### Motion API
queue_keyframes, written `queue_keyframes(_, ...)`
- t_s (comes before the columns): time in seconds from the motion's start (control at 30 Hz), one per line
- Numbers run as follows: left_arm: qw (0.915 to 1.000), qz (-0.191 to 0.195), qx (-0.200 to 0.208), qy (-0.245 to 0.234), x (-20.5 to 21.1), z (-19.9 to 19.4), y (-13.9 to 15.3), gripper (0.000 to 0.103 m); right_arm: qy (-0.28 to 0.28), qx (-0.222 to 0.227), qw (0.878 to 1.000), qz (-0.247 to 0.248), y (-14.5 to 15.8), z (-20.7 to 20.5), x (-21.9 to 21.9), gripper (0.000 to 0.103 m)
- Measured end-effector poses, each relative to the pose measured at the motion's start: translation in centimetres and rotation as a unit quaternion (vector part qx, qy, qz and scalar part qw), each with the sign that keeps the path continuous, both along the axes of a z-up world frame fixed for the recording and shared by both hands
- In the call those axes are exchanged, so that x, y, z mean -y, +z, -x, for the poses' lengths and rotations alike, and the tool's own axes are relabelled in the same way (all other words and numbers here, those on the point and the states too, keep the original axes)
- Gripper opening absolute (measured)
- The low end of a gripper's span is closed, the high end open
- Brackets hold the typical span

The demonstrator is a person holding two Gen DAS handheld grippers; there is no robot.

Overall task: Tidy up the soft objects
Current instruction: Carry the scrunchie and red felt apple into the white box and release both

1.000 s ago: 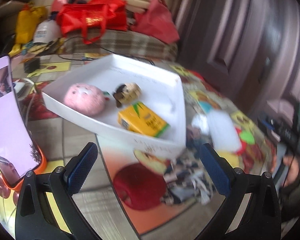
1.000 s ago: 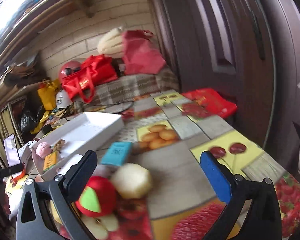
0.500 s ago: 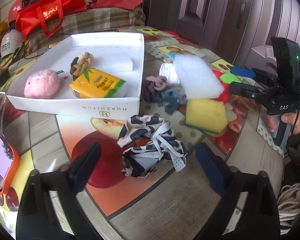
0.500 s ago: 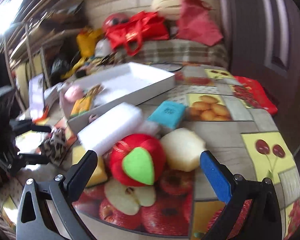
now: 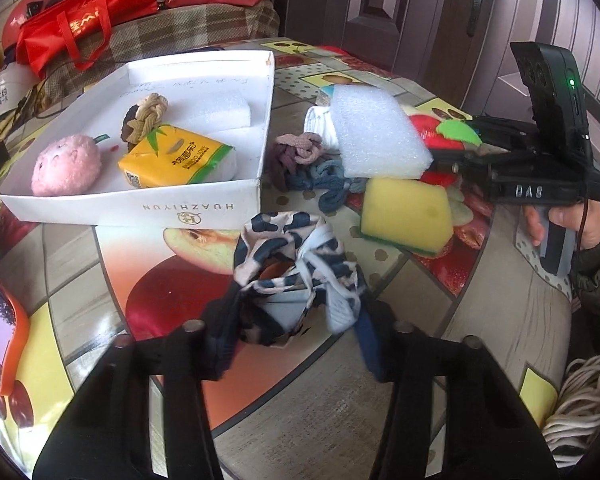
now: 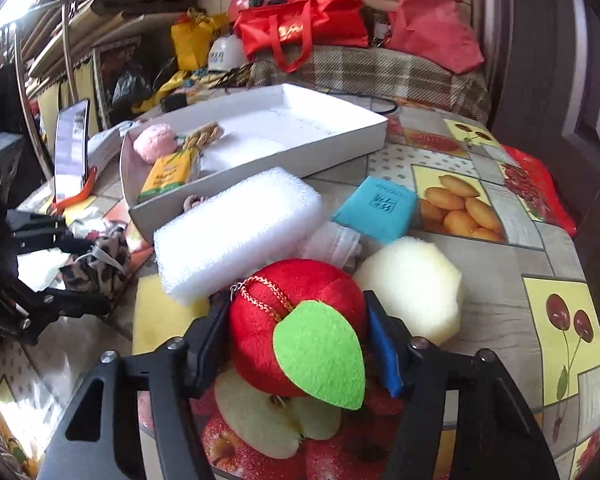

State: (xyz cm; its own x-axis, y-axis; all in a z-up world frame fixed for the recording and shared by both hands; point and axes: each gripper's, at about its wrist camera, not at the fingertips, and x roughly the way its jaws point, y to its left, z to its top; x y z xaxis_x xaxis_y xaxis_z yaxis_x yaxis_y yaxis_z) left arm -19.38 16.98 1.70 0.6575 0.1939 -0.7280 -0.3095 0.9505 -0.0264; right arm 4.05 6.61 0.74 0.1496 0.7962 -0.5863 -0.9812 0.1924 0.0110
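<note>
A white box (image 5: 204, 210) holds a pink plush (image 5: 66, 166), a braided knot (image 5: 146, 118), a yellow tissue pack (image 5: 178, 158) and white foam. My left gripper (image 5: 290, 322) is shut on a leopard-print cloth (image 5: 292, 264) on the table in front of the box. My right gripper (image 6: 296, 340) is shut on a red plush apple (image 6: 296, 320) with a green felt leaf. The right gripper also shows in the left wrist view (image 5: 480, 152). The left gripper also shows in the right wrist view (image 6: 80, 268).
Beside the box lie a white foam block (image 6: 236, 232), a yellow sponge (image 5: 406, 214), a cream sponge (image 6: 412, 284), a teal pack (image 6: 376, 208) and knotted cords (image 5: 300, 152). A phone on an orange stand (image 5: 0, 320) is at the left. Red bags (image 6: 300, 24) lie behind.
Both grippers have closed from wide open: the left onto the leopard-print cloth, the right onto the red plush apple. Both moved in closer to those things.
</note>
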Motion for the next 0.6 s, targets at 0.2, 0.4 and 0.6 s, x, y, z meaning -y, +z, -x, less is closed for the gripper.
queue_keyframes(0.2, 0.9987, -0.016, 0.048, 0.004, 0.3, 1.4, 1.2, 0.042, -0.084, -0.027, 0.99, -0.113, 1.7, -2.1, 4.3, 0.061)
queue_keyframes(0.4, 0.9639, -0.137, 0.202, 0.106, 0.6, 5.4, 4.4, 0.043, -0.078, 0.002, 0.98, -0.183, 3.2, 0.4, 6.4, 0.061)
queue_keyframes(0.6, 0.9403, -0.143, 0.225, 0.212, -2.4, 6.8, 4.7, 0.043, 0.0, 0.006, 0.985, -0.171, 3.3, 5.0, 2.8, 0.061)
